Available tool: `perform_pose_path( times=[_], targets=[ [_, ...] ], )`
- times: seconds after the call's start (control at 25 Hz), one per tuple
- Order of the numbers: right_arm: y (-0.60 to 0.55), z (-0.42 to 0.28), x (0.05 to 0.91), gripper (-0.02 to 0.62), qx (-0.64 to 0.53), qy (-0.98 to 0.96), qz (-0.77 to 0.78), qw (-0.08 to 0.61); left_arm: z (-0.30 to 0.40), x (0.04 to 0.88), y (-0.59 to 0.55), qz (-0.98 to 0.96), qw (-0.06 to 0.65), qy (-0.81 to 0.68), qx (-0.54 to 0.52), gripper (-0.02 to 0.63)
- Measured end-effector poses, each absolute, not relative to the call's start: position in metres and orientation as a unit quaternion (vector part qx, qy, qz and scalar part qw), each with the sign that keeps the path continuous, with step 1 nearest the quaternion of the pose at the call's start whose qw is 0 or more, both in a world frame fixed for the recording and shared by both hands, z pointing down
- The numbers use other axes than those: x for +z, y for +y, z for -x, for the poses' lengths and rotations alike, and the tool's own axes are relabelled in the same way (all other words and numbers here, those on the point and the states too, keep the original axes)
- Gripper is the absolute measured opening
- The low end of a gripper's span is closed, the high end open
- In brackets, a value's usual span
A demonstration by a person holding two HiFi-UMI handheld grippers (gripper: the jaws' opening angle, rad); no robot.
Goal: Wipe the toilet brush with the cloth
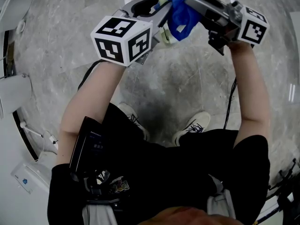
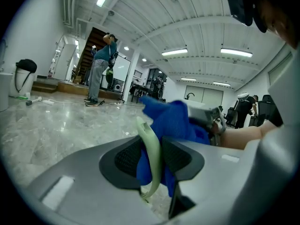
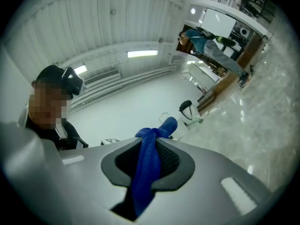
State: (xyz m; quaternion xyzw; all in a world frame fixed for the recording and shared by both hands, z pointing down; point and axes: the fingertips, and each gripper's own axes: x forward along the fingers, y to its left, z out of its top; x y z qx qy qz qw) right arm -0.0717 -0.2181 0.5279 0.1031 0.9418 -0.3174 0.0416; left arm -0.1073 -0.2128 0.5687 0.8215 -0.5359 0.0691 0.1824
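The toilet brush (image 1: 165, 33) shows as a pale green curved handle (image 2: 152, 156) standing between the pads of my left gripper (image 1: 160, 18), which is shut on it, with folds of cloth pressed in beside it. The blue cloth (image 1: 180, 11) bunches around the handle at the top of the head view. My right gripper (image 1: 190, 3) comes in from the right and is shut on a twisted strand of that cloth (image 3: 145, 172). Both grippers are held up in front of me, tips nearly meeting. The brush head is hidden.
Grey marble floor (image 1: 187, 78) lies below, with my shoes (image 1: 193, 124) on it. White fixtures (image 1: 14, 92) line the left edge. A person (image 2: 101, 69) stands far off, and a black-lidded bin (image 2: 23, 76) stands at the left.
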Motion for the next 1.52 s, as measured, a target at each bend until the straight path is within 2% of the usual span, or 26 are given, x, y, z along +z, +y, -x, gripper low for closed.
perform_pose_path(
  times=[0.16, 0.32, 0.44, 0.68, 0.92, 1.2, 1.32, 1.52],
  targets=[
    [-0.211, 0.080, 0.451, 0.057, -0.281, 0.943, -0.126, 0.125, 0.113, 0.569, -0.211, -0.823, 0.181, -0.533, 0.077, 0.153],
    [-0.204, 0.082, 0.443, 0.058, -0.258, 0.950, -0.123, 0.127, 0.111, 0.572, -0.207, -0.824, 0.179, -0.532, 0.084, 0.155],
    [-0.222, 0.079, 0.511, 0.058, -0.309, 0.944, -0.085, 0.075, 0.109, 0.573, -0.205, -0.824, 0.181, -0.531, 0.085, 0.155],
    [-0.256, 0.045, 0.708, 0.058, -0.425, 0.898, 0.087, -0.078, 0.108, 0.574, -0.203, -0.825, 0.180, -0.528, 0.091, 0.156],
    [-0.248, 0.026, 0.815, 0.058, -0.381, 0.867, 0.202, -0.248, 0.104, 0.571, -0.200, -0.828, 0.175, -0.524, 0.095, 0.156],
    [-0.193, -0.001, 0.892, 0.058, -0.304, 0.831, 0.152, -0.441, 0.106, 0.574, -0.198, -0.823, 0.175, -0.529, 0.105, 0.156],
    [-0.138, 0.006, 0.896, 0.058, -0.287, 0.835, 0.056, -0.466, 0.108, 0.574, -0.198, -0.823, 0.176, -0.529, 0.106, 0.160],
    [-0.079, 0.072, 0.865, 0.058, -0.269, 0.875, -0.039, -0.400, 0.105, 0.575, -0.202, -0.825, 0.176, -0.527, 0.104, 0.158]
  ],
)
